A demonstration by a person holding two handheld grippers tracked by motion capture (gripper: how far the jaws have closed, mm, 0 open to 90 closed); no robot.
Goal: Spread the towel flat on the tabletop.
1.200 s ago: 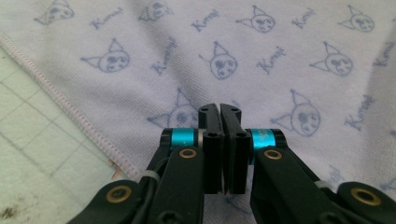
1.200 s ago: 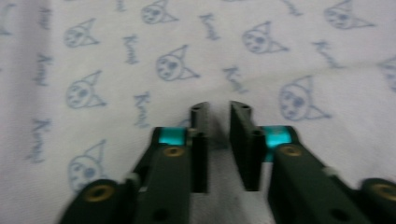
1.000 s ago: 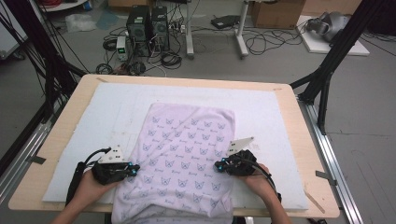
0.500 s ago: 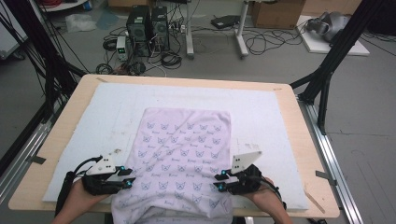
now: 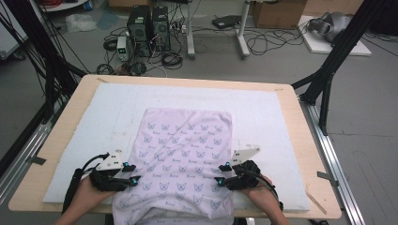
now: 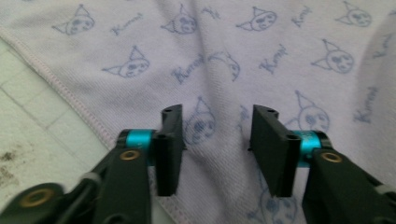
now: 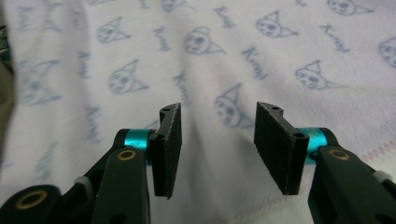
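Left gripper (image 5: 133, 174): fingers (image 6: 169, 149) wide apart, gripping nothing, poised over the left hem.
Cloth (image 5: 183, 154): lilac, cat-face print, spread flat on the white mat (image 5: 263, 112) atop the desk (image 5: 65, 122), near end drooping off the front edge.
Handling: likely light, soft, limp, prone to bunching; best pinched at the side hems.
Right gripper (image 5: 219, 175): fingers (image 7: 167, 149) equally spread, empty, above the right edge.

Lilac towel (image 5: 183, 154) nearer the person.

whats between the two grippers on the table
Just the lilac printed cloth: in the high view it spans the gap from the left gripper to the right gripper.
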